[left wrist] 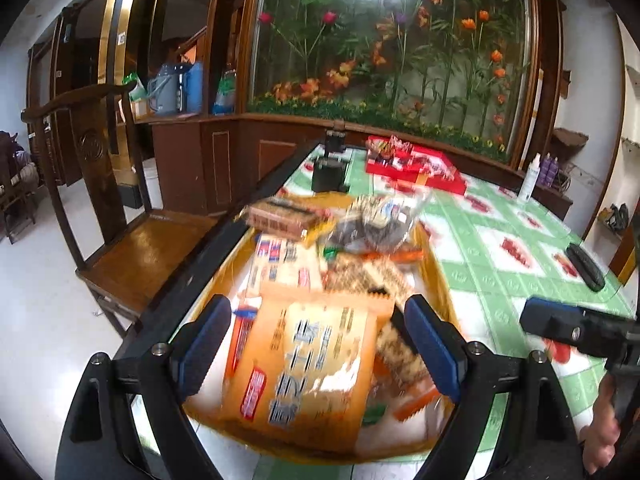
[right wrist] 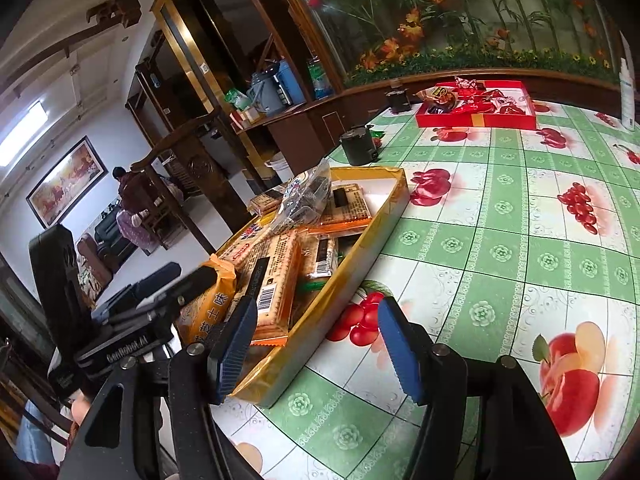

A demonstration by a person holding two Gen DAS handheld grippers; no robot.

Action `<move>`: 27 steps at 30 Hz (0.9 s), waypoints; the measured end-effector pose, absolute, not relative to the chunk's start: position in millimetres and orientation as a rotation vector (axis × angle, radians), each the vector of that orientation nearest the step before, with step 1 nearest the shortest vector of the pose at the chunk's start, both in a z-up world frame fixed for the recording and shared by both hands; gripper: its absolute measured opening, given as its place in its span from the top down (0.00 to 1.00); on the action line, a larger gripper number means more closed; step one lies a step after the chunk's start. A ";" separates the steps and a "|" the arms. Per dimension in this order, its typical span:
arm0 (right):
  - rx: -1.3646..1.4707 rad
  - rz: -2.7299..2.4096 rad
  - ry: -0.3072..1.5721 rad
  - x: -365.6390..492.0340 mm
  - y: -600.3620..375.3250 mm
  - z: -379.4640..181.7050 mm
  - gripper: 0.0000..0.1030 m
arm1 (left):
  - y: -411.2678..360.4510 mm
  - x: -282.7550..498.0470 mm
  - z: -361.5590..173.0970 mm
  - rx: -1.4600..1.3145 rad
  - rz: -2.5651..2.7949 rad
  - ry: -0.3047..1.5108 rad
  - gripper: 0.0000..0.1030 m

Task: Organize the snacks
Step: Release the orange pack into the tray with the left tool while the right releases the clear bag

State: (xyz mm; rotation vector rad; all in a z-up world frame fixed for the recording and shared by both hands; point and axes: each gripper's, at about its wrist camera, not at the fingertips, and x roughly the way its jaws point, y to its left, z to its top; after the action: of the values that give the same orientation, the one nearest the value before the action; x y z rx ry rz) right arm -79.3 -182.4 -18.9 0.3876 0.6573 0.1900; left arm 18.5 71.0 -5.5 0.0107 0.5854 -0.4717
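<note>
Right now the yellow tray [left wrist: 434,276] sits at the left edge of the table [left wrist: 500,236], and it is full of snack packs. The left gripper [left wrist: 316,344] hangs over the near end of the tray with its jaws wide apart, one blue pad on each side of a big orange biscuit pack [left wrist: 308,364]. Whether the pads touch the pack cannot be told, since this view is blurry. Past that pack in the tray lie more biscuit packs and a clear bag of dark snacks [left wrist: 372,224].

The right gripper [right wrist: 316,344] is just to the right of the tray's near corner. Its jaws are apart and hold nothing. Its left pad is over the tray rim [right wrist: 280,364] and its right pad is over the green and white tablecloth [right wrist: 500,256] with fruit pictures.

Far behind the tray sits a red box [right wrist: 476,120] with red wrapped sweets in it. A small dark pot [right wrist: 358,146] stands just behind the tray. A wooden chair [left wrist: 120,240] stands left of the tray, beside the table
</note>
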 end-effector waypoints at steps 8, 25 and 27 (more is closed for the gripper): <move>0.385 0.184 0.655 -85.7 -180.9 -18.8 0.35 | 46.0 55.7 -0.2 0.076 -0.498 0.493 0.14; 0.378 0.198 0.689 -85.5 -170.7 -32.2 0.35 | 63.2 37.3 5.7 -0.039 -0.563 0.488 0.14; 0.371 0.197 0.690 -87.8 -169.0 -33.6 0.35 | 65.9 26.7 6.9 -0.032 -0.566 0.488 0.14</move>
State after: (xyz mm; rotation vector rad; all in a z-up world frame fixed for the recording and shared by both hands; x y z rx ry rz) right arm -87.8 -169.0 -33.6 0.3705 0.6903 0.1973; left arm 26.7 65.9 6.9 -0.0318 0.4876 -0.5659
